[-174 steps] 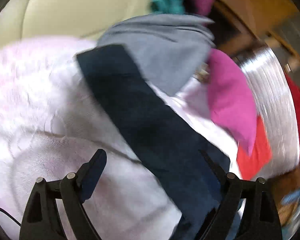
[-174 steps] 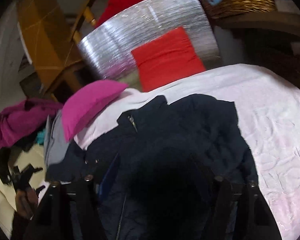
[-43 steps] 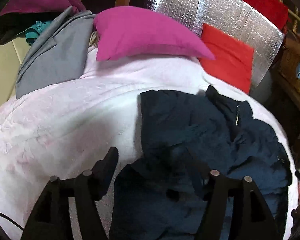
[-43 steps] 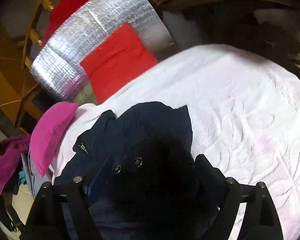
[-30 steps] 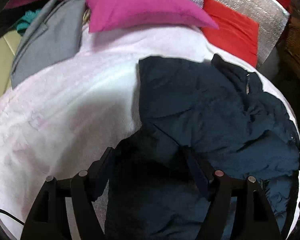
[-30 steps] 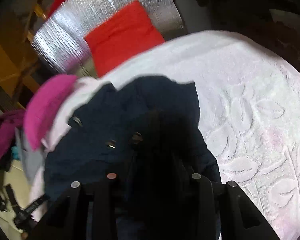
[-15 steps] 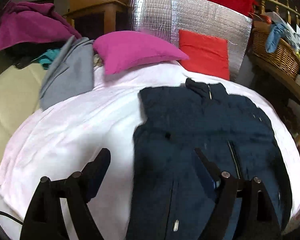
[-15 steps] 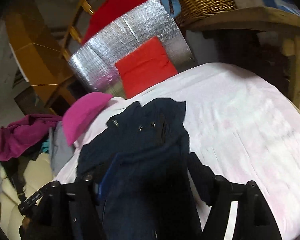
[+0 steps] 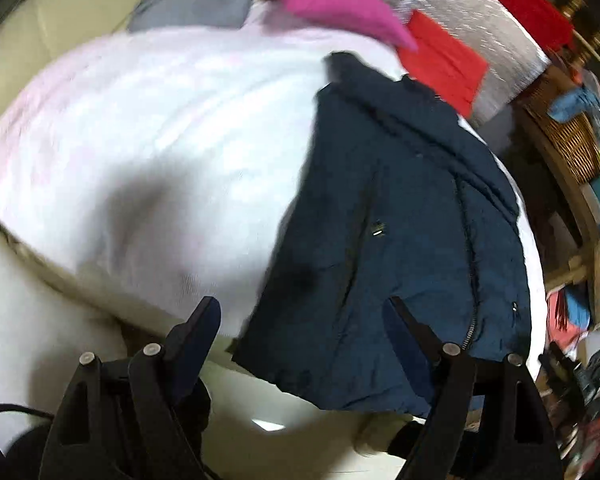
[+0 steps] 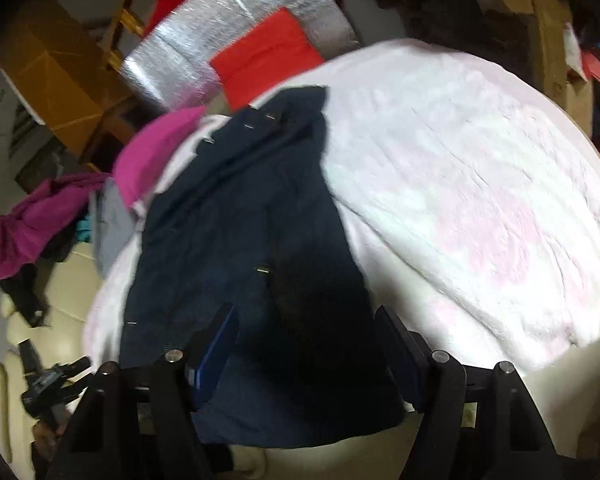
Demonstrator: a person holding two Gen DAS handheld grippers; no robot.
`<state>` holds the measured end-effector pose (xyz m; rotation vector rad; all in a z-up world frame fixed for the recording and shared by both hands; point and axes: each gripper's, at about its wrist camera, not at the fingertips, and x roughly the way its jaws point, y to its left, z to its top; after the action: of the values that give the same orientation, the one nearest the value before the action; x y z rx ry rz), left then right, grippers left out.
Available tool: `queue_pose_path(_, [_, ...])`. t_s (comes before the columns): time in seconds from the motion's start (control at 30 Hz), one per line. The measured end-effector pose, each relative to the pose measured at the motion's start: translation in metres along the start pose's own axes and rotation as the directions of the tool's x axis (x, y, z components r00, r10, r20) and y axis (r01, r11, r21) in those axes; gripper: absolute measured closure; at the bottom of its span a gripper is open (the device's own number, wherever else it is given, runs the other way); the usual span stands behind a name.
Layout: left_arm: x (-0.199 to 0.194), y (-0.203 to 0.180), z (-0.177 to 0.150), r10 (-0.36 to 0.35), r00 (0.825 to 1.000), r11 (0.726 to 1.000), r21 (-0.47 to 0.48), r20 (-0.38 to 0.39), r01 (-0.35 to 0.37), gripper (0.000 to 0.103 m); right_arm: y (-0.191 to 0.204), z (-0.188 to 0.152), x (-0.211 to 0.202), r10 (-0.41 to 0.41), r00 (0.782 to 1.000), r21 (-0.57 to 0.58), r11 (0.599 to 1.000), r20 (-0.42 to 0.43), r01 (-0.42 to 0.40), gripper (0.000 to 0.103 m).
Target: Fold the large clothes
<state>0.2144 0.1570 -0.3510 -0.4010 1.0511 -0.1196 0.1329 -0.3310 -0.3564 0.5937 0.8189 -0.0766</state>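
Lying flat on pink bedspread (image 9: 148,128), ahead of both claws: navy jacket (image 9: 400,220); padded, soft, bulky, floppy. Left claw (image 9: 304,320), right claw (image 10: 304,324): agape, empty. Suggested hold: hem corners, nearest.

The left claw (image 9: 304,324) is held with its jaws wide apart and nothing is gripped between them. The right claw (image 10: 306,330) is also spread wide, pointed downward, with nothing clamped.
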Motion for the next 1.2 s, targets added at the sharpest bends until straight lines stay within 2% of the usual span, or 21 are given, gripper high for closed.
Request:
queue_pose_path(0.07, [0.014, -0.001, -0.001, -0.002, 1.000, 1.000, 0.005, -0.021, 0.002, 0.030, -0.003, -0.001, 0.020, -0.027, 0.999, 0.003, 1.000, -0.039, 0.027, 0.029])
queue_pose_path(0.1, [0.019, -0.003, -0.002, 0.000, 1.000, 1.000, 0.017, -0.030, 0.001, 0.043, -0.005, -0.002, 0.031, -0.045, 0.997, 0.004, 0.999, -0.065, 0.045, 0.031])
queue_pose_path(0.13, [0.025, -0.006, -0.004, 0.001, 0.999, 0.999, 0.036, -0.048, 0.001, 0.053, -0.005, -0.005, 0.039, -0.056, 0.995, 0.007, 0.998, -0.078, 0.057, 0.039])
queue_pose_path(0.17, [0.029, -0.008, -0.007, 0.000, 0.998, 0.999, 0.043, -0.059, 0.003, 0.055, -0.006, -0.008, 0.049, -0.059, 0.992, 0.012, 0.998, -0.111, 0.061, 0.046])
queue_pose_path(0.27, [0.039, -0.012, -0.009, 0.025, 0.997, 0.998, 0.066, -0.069, -0.020, 0.056, 0.006, -0.013, 0.055, -0.086, 0.990, -0.044, 0.996, -0.114, 0.082, 0.063])
queue_pose_path(0.3, [0.040, -0.014, -0.009, 0.034, 0.997, 0.996, 0.079, -0.066, -0.029, 0.056, 0.011, -0.013, 0.054, -0.057, 0.990, -0.058, 0.997, -0.128, 0.050, 0.075])
queue_pose_path(0.33, [0.041, -0.013, -0.008, 0.034, 0.997, 0.996, 0.081, -0.065, -0.028, 0.056, 0.014, -0.014, 0.051, -0.042, 0.991, -0.068, 0.997, -0.129, 0.033, 0.078])
queue_pose_path(0.4, [0.041, -0.011, -0.007, 0.027, 0.997, 0.998, 0.063, -0.071, -0.023, 0.053, 0.021, -0.013, 0.043, -0.024, 0.994, -0.114, 0.993, -0.106, 0.012, 0.078])
queue_pose_path(0.43, [0.044, -0.009, -0.007, 0.023, 0.996, 0.999, 0.045, -0.082, -0.020, 0.044, 0.021, -0.013, 0.043, -0.025, 0.994, -0.120, 0.993, -0.104, 0.013, 0.078])
queue_pose_path(0.47, [0.045, -0.007, -0.008, 0.020, 0.996, 0.999, 0.036, -0.088, -0.016, 0.041, 0.020, -0.011, 0.044, -0.027, 0.994, -0.117, 0.993, -0.110, 0.014, 0.078])
queue_pose_path(0.63, [0.050, -0.018, -0.014, 0.027, 0.994, 0.994, 0.109, -0.104, -0.016, 0.042, 0.021, -0.014, 0.057, -0.080, 0.984, -0.111, 0.992, -0.160, 0.062, 0.071])
queue_pose_path(0.67, [0.049, -0.020, -0.014, 0.012, 0.995, 0.994, 0.112, -0.103, -0.001, 0.051, 0.023, -0.016, 0.058, -0.086, 0.983, -0.130, 0.989, -0.159, 0.065, 0.071])
queue_pose_path(0.73, [0.046, -0.023, -0.014, -0.029, 0.994, 0.992, 0.118, -0.102, 0.041, 0.078, 0.031, -0.013, 0.057, -0.082, 0.983, -0.164, 0.985, -0.163, 0.055, 0.087])
queue_pose_path(0.8, [0.037, -0.027, -0.013, -0.073, 0.994, 0.988, 0.133, -0.080, 0.083, 0.086, 0.040, -0.009, 0.043, -0.019, 0.991, -0.177, 0.984, -0.135, -0.005, 0.090])
queue_pose_path(0.87, [0.031, -0.030, -0.011, -0.098, 0.994, 0.984, 0.145, -0.055, 0.105, 0.087, 0.043, 0.000, 0.030, 0.048, 0.994, -0.162, 0.985, -0.100, -0.063, 0.090])
queue_pose_path(0.97, [0.039, -0.028, -0.009, -0.074, 0.994, 0.986, 0.143, -0.084, 0.086, 0.084, 0.042, 0.005, 0.036, 0.033, 0.990, -0.176, 0.983, -0.135, -0.057, 0.086])
queue_pose_path(1.0, [0.045, -0.026, -0.010, -0.049, 0.993, 0.989, 0.134, -0.112, 0.064, 0.073, 0.037, 0.006, 0.044, 0.018, 0.986, -0.157, 0.987, -0.165, -0.044, 0.085])
queue_pose_path(1.03, [0.048, -0.026, -0.010, -0.044, 0.991, 0.990, 0.126, -0.126, 0.060, 0.056, 0.032, 0.005, 0.049, 0.012, 0.981, -0.140, 0.989, -0.191, -0.039, 0.079])
queue_pose_path(1.1, [0.053, -0.026, -0.012, -0.076, 0.986, 0.989, 0.111, -0.145, 0.093, 0.044, 0.025, 0.003, 0.065, -0.015, 0.969, -0.106, 0.994, -0.249, -0.012, 0.068])
queue_pose_path(1.17, [0.052, -0.030, -0.012, -0.081, 0.986, 0.987, 0.124, -0.147, 0.100, 0.045, 0.024, 0.000, 0.073, -0.015, 0.963, -0.110, 0.994, -0.268, -0.015, 0.065])
queue_pose_path(1.2, [0.051, -0.031, -0.012, -0.089, 0.986, 0.986, 0.130, -0.142, 0.107, 0.055, 0.026, 0.000, 0.073, -0.019, 0.964, -0.133, 0.991, -0.264, -0.017, 0.069])
